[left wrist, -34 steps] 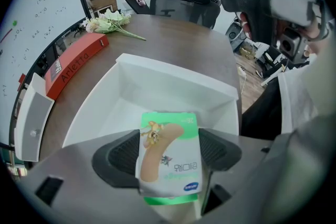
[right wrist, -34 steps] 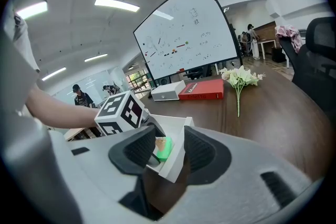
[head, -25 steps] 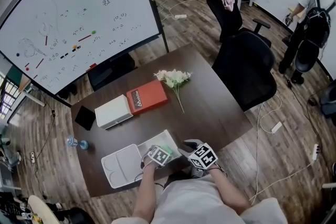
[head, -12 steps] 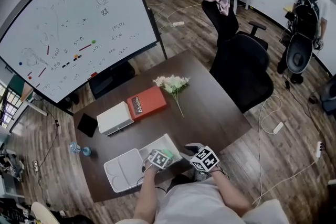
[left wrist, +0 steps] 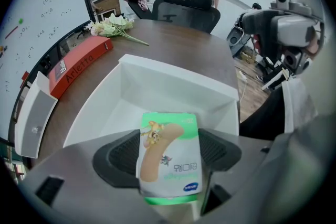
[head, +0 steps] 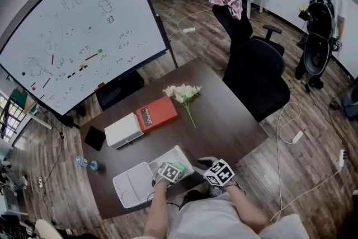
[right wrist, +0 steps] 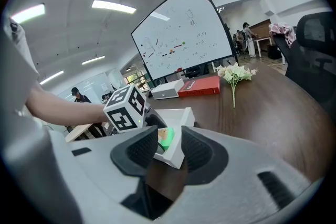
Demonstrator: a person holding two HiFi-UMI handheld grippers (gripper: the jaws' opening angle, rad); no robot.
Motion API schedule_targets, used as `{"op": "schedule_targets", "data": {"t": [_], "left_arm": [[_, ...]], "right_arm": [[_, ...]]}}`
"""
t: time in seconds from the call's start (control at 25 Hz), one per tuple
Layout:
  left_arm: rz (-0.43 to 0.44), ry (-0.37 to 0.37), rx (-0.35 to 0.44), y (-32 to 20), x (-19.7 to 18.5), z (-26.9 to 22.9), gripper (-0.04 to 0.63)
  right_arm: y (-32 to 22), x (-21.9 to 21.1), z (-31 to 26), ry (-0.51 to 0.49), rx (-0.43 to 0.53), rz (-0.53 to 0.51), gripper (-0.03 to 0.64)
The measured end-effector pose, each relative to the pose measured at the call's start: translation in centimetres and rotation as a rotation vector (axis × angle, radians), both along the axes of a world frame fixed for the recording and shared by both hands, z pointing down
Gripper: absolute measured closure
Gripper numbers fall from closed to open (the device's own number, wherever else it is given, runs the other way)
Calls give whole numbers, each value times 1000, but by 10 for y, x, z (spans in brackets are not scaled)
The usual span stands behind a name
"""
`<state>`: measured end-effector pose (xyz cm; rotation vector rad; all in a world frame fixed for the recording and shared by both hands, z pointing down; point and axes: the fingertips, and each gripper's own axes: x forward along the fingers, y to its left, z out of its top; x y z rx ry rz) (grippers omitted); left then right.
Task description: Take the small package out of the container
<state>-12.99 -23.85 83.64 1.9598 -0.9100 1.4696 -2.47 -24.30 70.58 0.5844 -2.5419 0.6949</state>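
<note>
While the left tool (left wrist: 169,149) is clenched on the small package (left wrist: 168,165), w/ one pad on each long edge, the grasp step reads as done. Extraction is judged approx. half complete. The package hangs over the open white container (left wrist: 157,86), and its far end overlaps the container's interior in the left gripper view. Whether it has cleared the rim cannot be told. The right tool (right wrist: 169,148) is clamped on the container's near corner wall, i.e. steadying it on the counter (left wrist: 184,44). Remaining steps, by est.: lift the package clear of the rim, move it aside, set it down outside the container.

Package appearance: flat, thin, rect. sachet. White face w/ green bands at both ends. Large tan adhesive-plaster graphic w/ cartoon figures, a small blue oval logo near one corner, and short print, not legible. No crease or bend visible under the grip.
</note>
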Motion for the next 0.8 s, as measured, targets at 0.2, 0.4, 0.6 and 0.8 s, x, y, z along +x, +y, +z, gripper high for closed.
{"op": "schedule_targets", "data": {"t": [0.2,0.4,0.6,0.8], "left_arm": [[-21,3,-2,3,0,-1,264],[-12,8,28,1,3,-7,264],[-40,13,66,1,1,-11,264],[-52,28,98,-4,1,-20,264]], "right_arm": [[6,-2,1,-11,-15,4,476],[13,-4,5,-14,-32,1,476],[16,-7,9,-8,-32,-19,476],[14,-12,5,-7,-25,-28,476]]}}
